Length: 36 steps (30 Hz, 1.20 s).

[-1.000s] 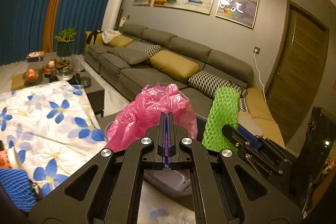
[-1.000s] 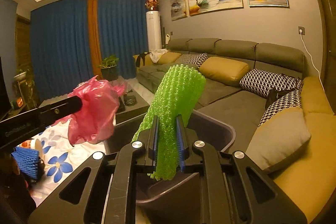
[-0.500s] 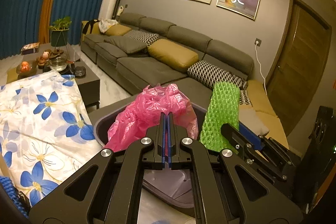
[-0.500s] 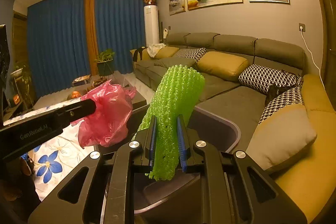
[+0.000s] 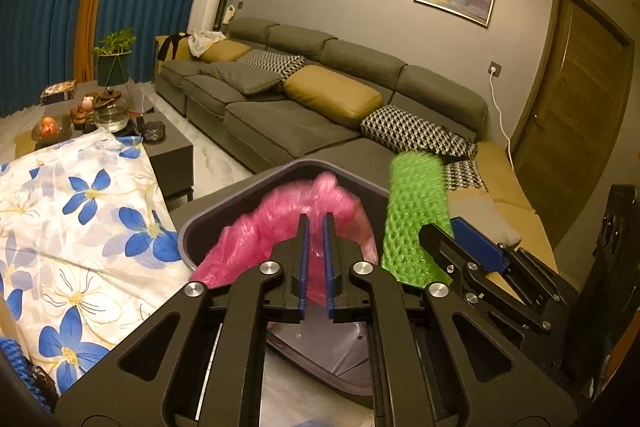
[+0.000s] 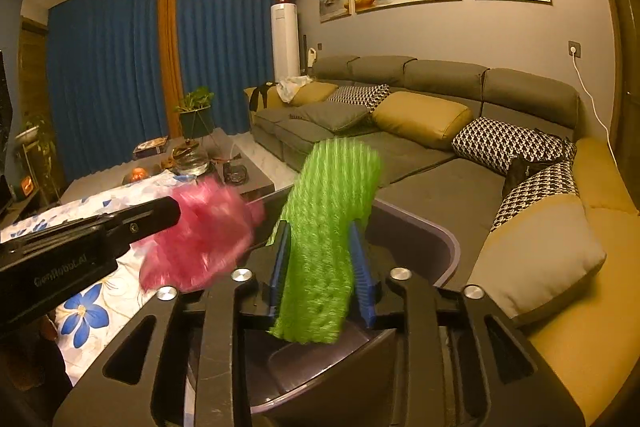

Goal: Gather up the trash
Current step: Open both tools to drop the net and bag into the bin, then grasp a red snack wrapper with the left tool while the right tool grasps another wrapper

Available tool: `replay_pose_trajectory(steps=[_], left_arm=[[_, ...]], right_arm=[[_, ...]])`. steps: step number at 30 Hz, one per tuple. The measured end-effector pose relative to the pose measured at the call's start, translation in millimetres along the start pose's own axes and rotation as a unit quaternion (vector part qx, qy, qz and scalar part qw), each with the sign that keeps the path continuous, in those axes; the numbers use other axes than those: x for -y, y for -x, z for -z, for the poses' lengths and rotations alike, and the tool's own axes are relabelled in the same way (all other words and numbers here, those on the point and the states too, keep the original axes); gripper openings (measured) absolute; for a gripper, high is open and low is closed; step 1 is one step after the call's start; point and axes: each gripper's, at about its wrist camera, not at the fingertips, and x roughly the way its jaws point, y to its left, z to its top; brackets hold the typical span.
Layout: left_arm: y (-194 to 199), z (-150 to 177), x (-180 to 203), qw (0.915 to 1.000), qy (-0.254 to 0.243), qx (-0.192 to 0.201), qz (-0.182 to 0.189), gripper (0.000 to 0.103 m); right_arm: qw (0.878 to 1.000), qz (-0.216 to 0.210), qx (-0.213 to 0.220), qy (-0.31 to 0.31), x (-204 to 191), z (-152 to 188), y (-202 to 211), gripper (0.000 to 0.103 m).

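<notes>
A grey trash bin (image 5: 224, 211) (image 6: 444, 247) stands below both grippers. My left gripper (image 5: 315, 227) has its jaws slightly apart; the crumpled pink plastic bag (image 5: 280, 227) (image 6: 200, 235) is blurred and dropping over the bin mouth in front of it. My right gripper (image 6: 320, 239) has its jaws parted around a green foam net sleeve (image 6: 332, 227) (image 5: 416, 219), which looks blurred and loose between the pads above the bin.
A table with a white cloth with blue flowers (image 5: 72, 227) lies left of the bin. A grey sofa (image 5: 320, 107) with yellow and patterned cushions runs behind. A dark coffee table (image 5: 168, 147) with small items stands further left. A brown door (image 5: 576, 115) is at right.
Both grippers have opened over the bin. The pink bag has slipped down from the left gripper toward the bin, and the green sleeve has come loose in the right gripper.
</notes>
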Motion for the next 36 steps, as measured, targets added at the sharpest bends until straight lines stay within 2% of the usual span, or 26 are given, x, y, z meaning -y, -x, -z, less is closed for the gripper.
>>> replay_pose_trajectory(steps=[1,3,4,6,8,11,13,16,18,25,30,34,36], left_arm=[[-0.4,0.6,-0.1,1.0,-0.001,-0.001,-0.001,0.016],[0.1,1.6,-0.8,1.0,-0.004,0.002,-0.006,0.042],[2.6,2.3,-1.7,0.9999,-0.002,0.008,-0.009,0.058],[5.8,2.3,-5.1,0.9999,0.004,0.014,-0.009,0.065],[10.4,1.7,-10.1,0.9996,0.015,0.017,-0.018,0.076],[23.3,1.4,-16.9,0.9983,0.03,0.03,-0.04,0.083],[34.4,3.8,-19.1,0.9972,0.031,0.039,-0.056,0.087],[59.3,10.0,-22.9,0.9932,0.026,0.052,-0.101,0.089],[74.4,15.3,-25.7,0.9904,0.026,0.058,-0.123,0.089],[147.6,40.3,-39.7,0.9771,0.042,0.079,-0.193,0.09],[208.5,73.2,-54.6,0.9622,0.045,0.09,-0.253,0.09],[256.5,102.8,-74.6,0.9502,0.077,0.097,-0.286,0.09],[283.5,119.5,-83.5,0.9396,0.087,0.106,-0.314,0.09]], right_arm=[[1.0,0.0,0.0,0.0,0.2,-0.3,-0.4,0.041],[1.0,-0.001,0.0,-0.001,1.3,-0.8,-0.8,0.044],[1.0,0.001,0.001,-0.001,2.2,-1.1,-0.6,0.047],[1.0,0.004,0.004,-0.001,4.0,-1.5,1.5,0.05],[1.0,0.007,0.006,-0.004,5.7,-1.3,3.5,0.052],[1.0,0.008,0.013,-0.01,8.5,-1.2,12.2,0.062],[1.0,0.01,0.024,-0.013,8.8,-1.3,22.7,0.073],[0.999,0.006,0.045,-0.022,7.8,-0.7,42.9,0.084],[0.998,-0.001,0.054,-0.027,6.5,0.4,54.4,0.088],[0.997,-0.047,0.061,-0.027,-16.6,13.0,90.9,0.094],[0.994,-0.093,0.053,-0.011,-43.7,24.6,111.3,0.094],[0.991,-0.125,0.041,0.012,-78.5,35.7,122.6,0.094],[0.989,-0.143,0.032,0.02,-94.0,40.9,126.3,0.094]])
